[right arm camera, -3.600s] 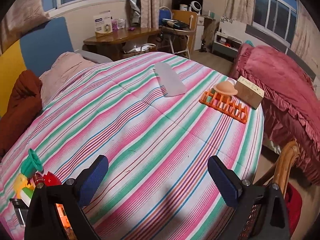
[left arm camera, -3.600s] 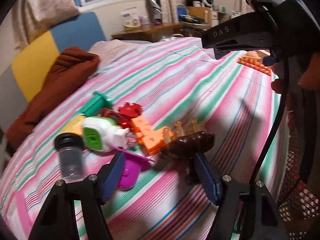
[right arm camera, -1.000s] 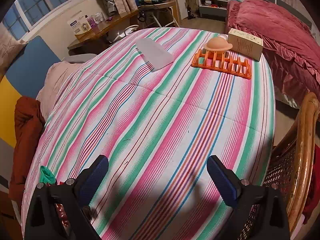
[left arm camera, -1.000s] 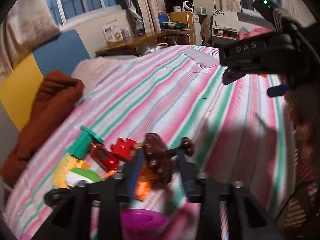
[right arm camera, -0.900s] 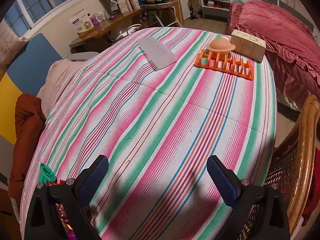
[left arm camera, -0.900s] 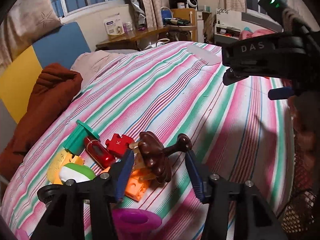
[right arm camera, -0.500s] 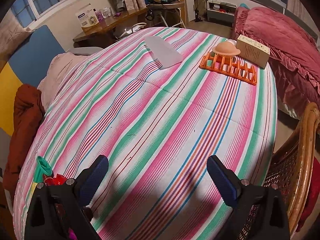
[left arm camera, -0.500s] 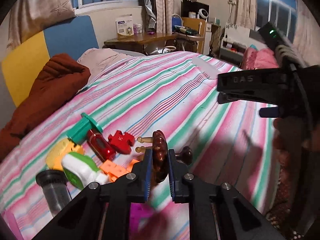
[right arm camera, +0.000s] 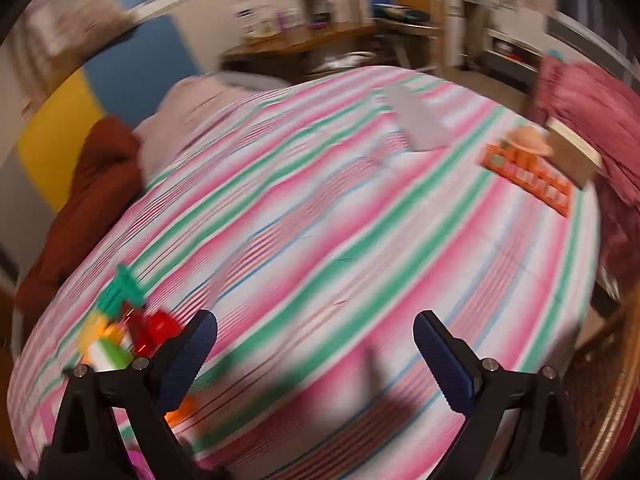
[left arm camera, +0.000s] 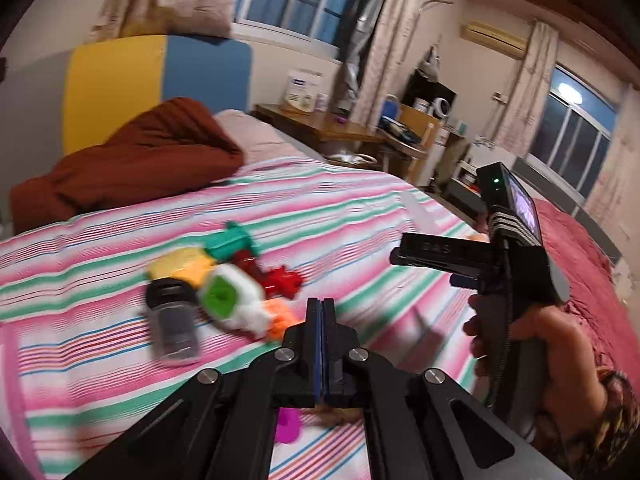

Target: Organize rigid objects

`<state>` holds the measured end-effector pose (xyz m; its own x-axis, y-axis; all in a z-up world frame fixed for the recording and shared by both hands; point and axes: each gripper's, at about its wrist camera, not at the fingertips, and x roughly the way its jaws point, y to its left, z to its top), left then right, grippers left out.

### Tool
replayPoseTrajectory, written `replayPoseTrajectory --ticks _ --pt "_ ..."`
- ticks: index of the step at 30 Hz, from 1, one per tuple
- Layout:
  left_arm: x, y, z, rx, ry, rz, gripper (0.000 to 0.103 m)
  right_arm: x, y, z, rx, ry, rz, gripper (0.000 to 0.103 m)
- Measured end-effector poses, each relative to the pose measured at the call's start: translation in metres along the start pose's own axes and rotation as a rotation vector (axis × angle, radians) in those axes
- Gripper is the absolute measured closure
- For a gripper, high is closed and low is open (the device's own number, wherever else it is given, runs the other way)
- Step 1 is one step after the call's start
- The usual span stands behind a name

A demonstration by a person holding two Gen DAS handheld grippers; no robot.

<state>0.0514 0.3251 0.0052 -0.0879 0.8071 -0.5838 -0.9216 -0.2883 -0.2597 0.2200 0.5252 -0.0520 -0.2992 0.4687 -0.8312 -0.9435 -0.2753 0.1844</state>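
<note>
Bedroom, night outside the windows; striped pink-green-white bedspread (left arm camera: 360,216) covers the bed, brown blanket (left arm camera: 132,164) bunched at 10 o'clock in the left wrist view, wooden desk (left arm camera: 332,128) beyond at 12. Both views motion-blurred. Left gripper (left arm camera: 322,312) at 6 o'clock, blue pads pressed flat together, nothing visible between them. Toy cluster lies on the bedspread just beyond its tips, toward 10–11 o'clock: white-and-green plug (left arm camera: 232,300), clear jar with black cap (left arm camera: 174,320) to its left, yellow piece (left arm camera: 180,266), teal piece (left arm camera: 232,238), red puzzle piece (left arm camera: 284,280), orange block (left arm camera: 280,318) touching the plug's near side. Magenta object (left arm camera: 289,426) partly hidden under the gripper body. Right gripper (right arm camera: 316,356) has its fingers spread wide apart, holding nothing, over bare stripes; the same cluster sits at its 8 o'clock. Orange rack (right arm camera: 528,178) with a peach dome (right arm camera: 526,140) on it at 2 o'clock, well apart from the toys; cardboard box (right arm camera: 572,148) touching beside it.
</note>
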Motion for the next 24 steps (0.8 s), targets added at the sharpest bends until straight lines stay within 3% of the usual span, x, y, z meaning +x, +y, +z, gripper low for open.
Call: replayPoseTrajectory --ticks 3,5,6,7,9,12,14,16,17,18,24 --pt "-0.008 0.000 -0.016 0.052 0.014 0.040 0.103 0.000 0.016 -0.005 -0.068 0.004 0.023 0.002" --pt "-0.008 -0.005 -0.032 0.093 0.035 0.062 0.096 -0.003 0.018 -0.005 -0.077 -0.013 0.024 0.002" --pt "-0.006 -0.006 -0.040 0.102 0.048 0.067 0.083 -0.004 0.016 -0.003 -0.074 -0.020 0.026 0.002" --pt "-0.004 -0.006 -0.050 0.105 0.072 0.075 0.061 -0.004 0.015 -0.004 -0.066 -0.021 0.031 0.002" --pt "0.001 -0.005 -0.063 0.084 0.092 0.073 0.039 -0.002 0.014 -0.004 -0.049 -0.006 0.057 0.002" --pt "0.016 -0.002 -0.071 0.038 0.116 0.080 0.039 0.000 0.017 -0.006 -0.053 0.031 0.112 0.002" --pt "0.027 0.000 -0.069 0.010 0.125 0.108 0.046 0.001 0.022 -0.008 -0.075 0.040 0.132 0.002" --pt "0.040 0.004 -0.064 -0.019 0.141 0.105 0.072 0.002 0.026 -0.010 -0.087 0.043 0.146 0.002" --pt "0.046 0.003 -0.063 -0.002 0.152 0.113 0.081 0.002 0.027 -0.010 -0.090 0.045 0.154 0.002" --pt "0.051 0.001 -0.063 0.031 0.164 0.132 0.097 0.003 0.028 -0.010 -0.091 0.050 0.163 0.002" --pt "0.048 0.022 -0.072 -0.027 0.169 0.142 0.101 0.005 0.025 -0.009 -0.064 0.073 0.198 0.002"
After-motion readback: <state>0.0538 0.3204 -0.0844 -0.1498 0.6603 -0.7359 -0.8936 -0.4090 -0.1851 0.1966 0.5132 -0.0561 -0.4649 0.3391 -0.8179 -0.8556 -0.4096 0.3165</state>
